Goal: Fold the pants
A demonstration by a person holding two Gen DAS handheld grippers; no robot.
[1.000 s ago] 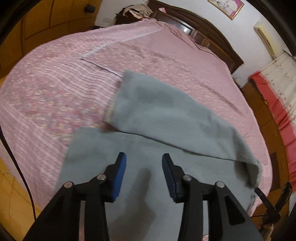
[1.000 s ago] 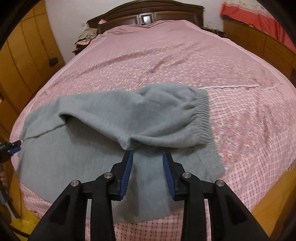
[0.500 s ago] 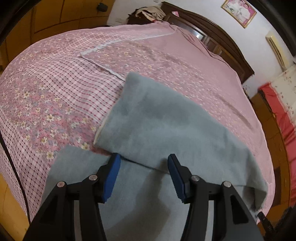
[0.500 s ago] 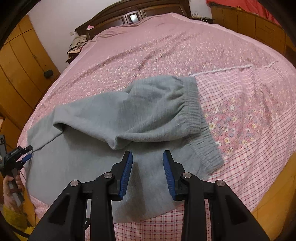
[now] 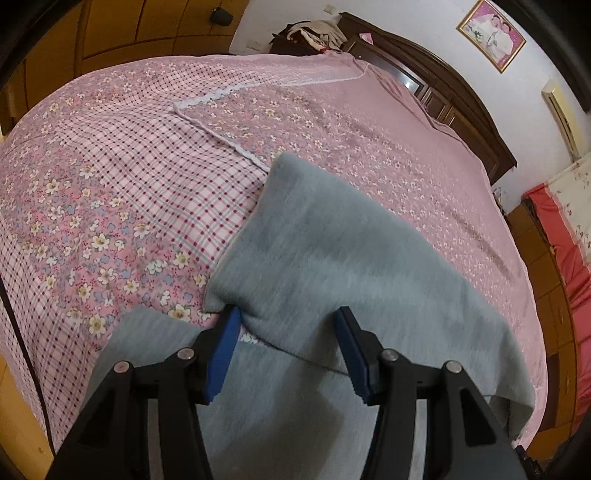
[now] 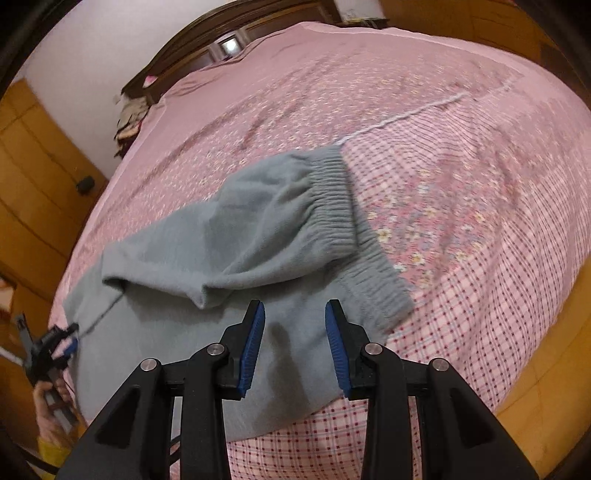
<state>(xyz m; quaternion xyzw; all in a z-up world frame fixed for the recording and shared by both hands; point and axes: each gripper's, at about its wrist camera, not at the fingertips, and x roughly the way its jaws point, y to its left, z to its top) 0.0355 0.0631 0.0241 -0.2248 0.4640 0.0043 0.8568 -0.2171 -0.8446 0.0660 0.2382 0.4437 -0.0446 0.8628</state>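
Note:
Grey pants (image 5: 332, 258) lie on the pink bed (image 5: 110, 166), one leg folded slantwise over the other. My left gripper (image 5: 288, 343) is open, low over the leg ends. The upper leg's hem corner (image 5: 221, 295) lies by its left pad and that leg's edge runs between the jaws. In the right wrist view the pants (image 6: 258, 229) show their ribbed waistband (image 6: 332, 192). My right gripper (image 6: 295, 332) hovers open above the lower layer near the waist, with only flat cloth beneath it. The left gripper (image 6: 62, 343) appears at the far left there, held by a hand (image 6: 48, 410).
A dark wooden headboard (image 5: 443, 85) closes the far end of the bed, with a pile of clothes (image 5: 310, 31) beside it. Wooden wardrobes (image 5: 129, 29) stand on the left. A red cloth (image 5: 569, 251) hangs at the right. The bed's near edge (image 6: 480, 387) drops off close behind the waistband.
My left gripper has moved forward and down to the upper leg's hem, and its jaws have widened. The right gripper has rolled and shifted a little. The pants lie as before.

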